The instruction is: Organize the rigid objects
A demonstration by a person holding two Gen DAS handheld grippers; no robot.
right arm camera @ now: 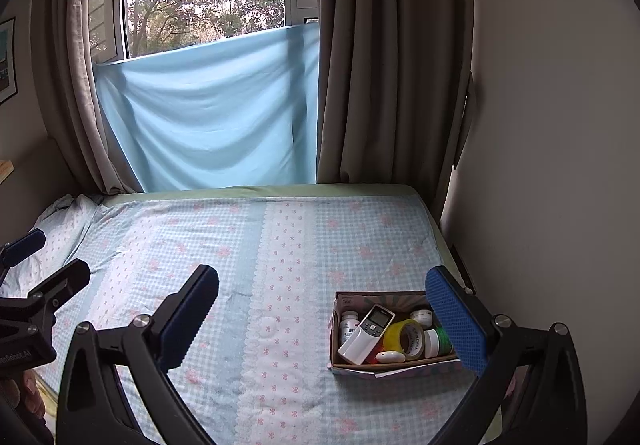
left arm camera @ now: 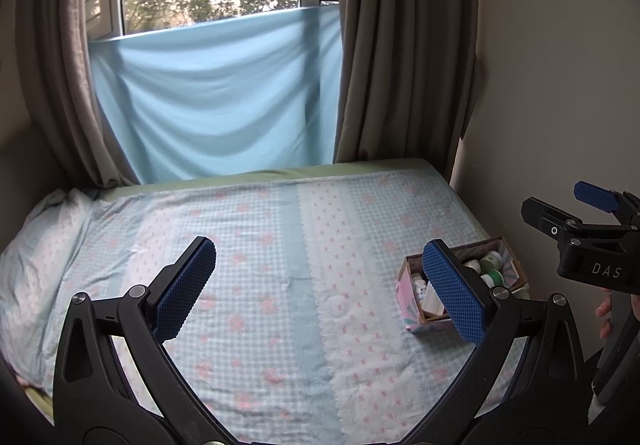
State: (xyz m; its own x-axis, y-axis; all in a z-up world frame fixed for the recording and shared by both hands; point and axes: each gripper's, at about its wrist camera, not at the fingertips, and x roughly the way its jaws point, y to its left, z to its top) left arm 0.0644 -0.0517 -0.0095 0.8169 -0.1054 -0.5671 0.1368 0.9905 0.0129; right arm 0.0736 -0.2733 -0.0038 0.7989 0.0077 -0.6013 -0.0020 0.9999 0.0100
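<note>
A small open cardboard box [right arm camera: 394, 367] stands on the bed near the right wall. In it lie a white remote [right arm camera: 366, 333], a yellow tape roll [right arm camera: 406, 339], white jars [right arm camera: 422, 317], a bottle [right arm camera: 349, 325] and a small white oval thing [right arm camera: 390, 356]. The box also shows in the left wrist view [left arm camera: 412, 305], partly behind my finger. My right gripper [right arm camera: 322, 315] is open and empty, above the bed just left of the box. My left gripper [left arm camera: 320, 285] is open and empty over the middle of the bed. The right gripper shows at the right edge of the left wrist view [left arm camera: 568, 207].
The bed has a blue checked sheet with pink flowers [right arm camera: 240, 265]. A pillow [left arm camera: 36, 245] lies at the left. Brown curtains [right arm camera: 392, 65] and a blue cloth [right arm camera: 216, 113] hang at the window behind. A plain wall [right arm camera: 552, 165] runs along the right side.
</note>
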